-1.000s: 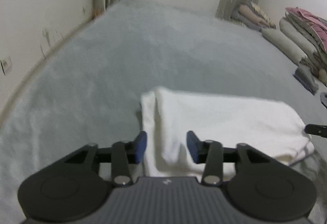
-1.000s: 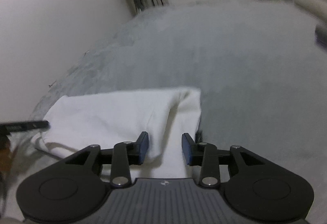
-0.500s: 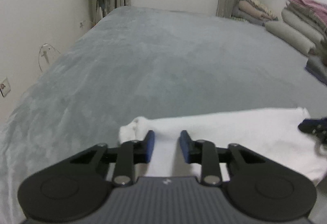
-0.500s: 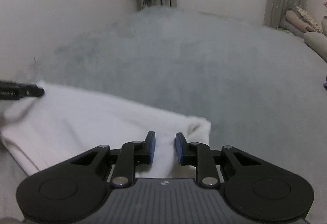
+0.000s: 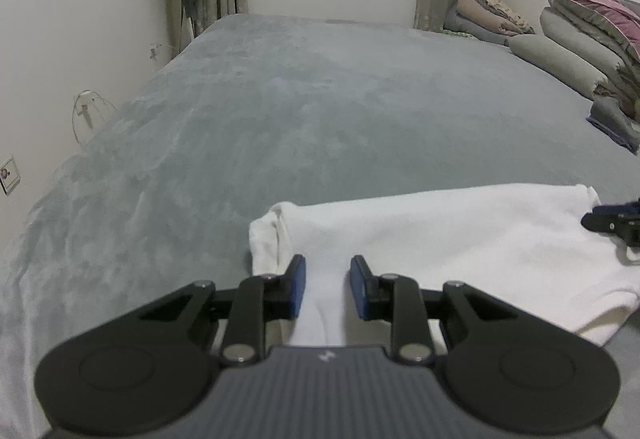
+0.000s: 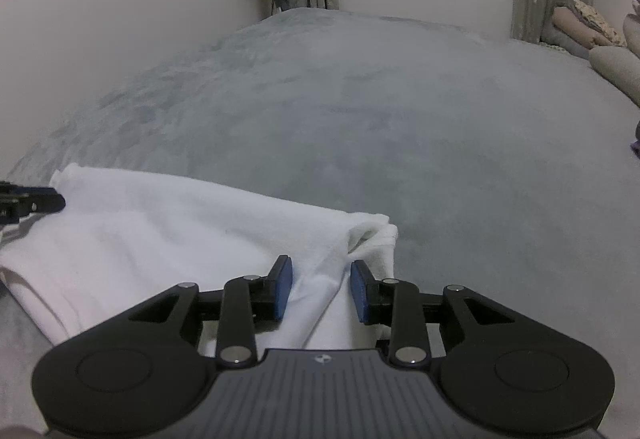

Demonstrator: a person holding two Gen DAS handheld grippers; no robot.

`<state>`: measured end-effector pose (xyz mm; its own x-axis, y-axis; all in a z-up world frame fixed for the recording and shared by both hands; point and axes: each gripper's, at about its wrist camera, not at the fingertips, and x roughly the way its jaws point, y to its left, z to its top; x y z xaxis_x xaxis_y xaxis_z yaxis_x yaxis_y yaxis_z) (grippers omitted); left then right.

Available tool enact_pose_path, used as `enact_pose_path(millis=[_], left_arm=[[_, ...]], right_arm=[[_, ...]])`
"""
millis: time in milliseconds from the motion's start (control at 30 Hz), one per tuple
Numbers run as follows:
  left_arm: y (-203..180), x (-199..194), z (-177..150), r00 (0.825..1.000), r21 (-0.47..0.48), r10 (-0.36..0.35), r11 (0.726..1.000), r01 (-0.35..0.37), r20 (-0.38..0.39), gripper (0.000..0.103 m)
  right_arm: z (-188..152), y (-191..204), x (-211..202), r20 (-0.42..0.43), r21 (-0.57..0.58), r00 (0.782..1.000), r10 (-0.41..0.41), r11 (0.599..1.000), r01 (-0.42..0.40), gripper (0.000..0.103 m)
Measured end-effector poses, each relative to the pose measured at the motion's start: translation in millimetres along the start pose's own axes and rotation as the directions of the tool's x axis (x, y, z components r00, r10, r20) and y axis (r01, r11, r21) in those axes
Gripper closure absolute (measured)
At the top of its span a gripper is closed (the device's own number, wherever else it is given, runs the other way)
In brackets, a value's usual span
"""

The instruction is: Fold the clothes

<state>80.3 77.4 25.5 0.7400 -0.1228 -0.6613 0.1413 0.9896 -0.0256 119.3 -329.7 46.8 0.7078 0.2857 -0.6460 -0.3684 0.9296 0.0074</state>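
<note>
Grey blanket [image 5: 320, 111] under, seemingly, white garment [image 5: 460, 235].

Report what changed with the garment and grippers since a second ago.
The white garment came down flat onto the grey bedspread. The left gripper narrowed onto a cloth ridge; the right gripper has jaws opening around its ridge. Bedding piles stayed put.

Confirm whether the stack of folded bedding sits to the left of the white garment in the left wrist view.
No, the stacked bedding lies at the far right, while the white garment is near the camera.
</note>
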Motion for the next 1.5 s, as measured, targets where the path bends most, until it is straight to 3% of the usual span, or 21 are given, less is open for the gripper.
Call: enact_pose_path(millis=[67, 167, 300, 367, 533, 900, 1500], left_arm=[[-1.4, -3.4, 1.0, 1.000, -0.002, 0.002, 1.000, -0.002, -0.001, 0.079], [-6.2, -13.1, 3.3, 1.000, -0.009, -0.006, 1.000, 0.006, 0.027, 0.071], [-20.5, -17.7, -0.4, 0.999, 0.015, -0.016, 1.000, 0.015, 0.039, 0.068], [-28.8, -17.4, -4.5, 0.999, 0.027, -0.020, 0.999, 0.020, 0.025, 0.068], [-34.2, -15.7, -13.0, 1.000, 0.035, -0.001, 0.999, 0.001, 0.006, 0.068], [-26.0, -28.7, -22.3, 0.999, 0.028, -0.001, 1.000, 0.002, -0.036, 0.068], [-22.5, -42.6, -28.6, 0.997, 0.058, -0.011, 0.998, 0.015, -0.071, 0.068]], right_arm=[[1.4, 6.6, -4.8, 0.019, -0.031, 1.000, -0.016, 0.999, 0.016, 0.073], [3.6, 14.2, -16.6, 0.074, -0.034, 0.997, -0.006, 0.999, 0.008, 0.073], [6.8, 35.3, -23.4, 0.115, -0.036, 0.989, 0.090, 0.996, -0.087, 0.073], [5.1, 52.1, -20.4, 0.096, -0.067, 0.985, 0.142, 0.989, -0.136, 0.072], [-6.6, 78.7, -8.6, 0.023, -0.147, 0.990, 0.142, 0.980, -0.137, 0.065], [-14.9, 63.2, -23.1, -0.039, -0.130, 0.986, 0.165, 0.977, -0.169, 0.065], [-21.5, 47.0, -39.8, -0.068, -0.099, 0.980, 0.189, 0.976, -0.195, 0.066]])
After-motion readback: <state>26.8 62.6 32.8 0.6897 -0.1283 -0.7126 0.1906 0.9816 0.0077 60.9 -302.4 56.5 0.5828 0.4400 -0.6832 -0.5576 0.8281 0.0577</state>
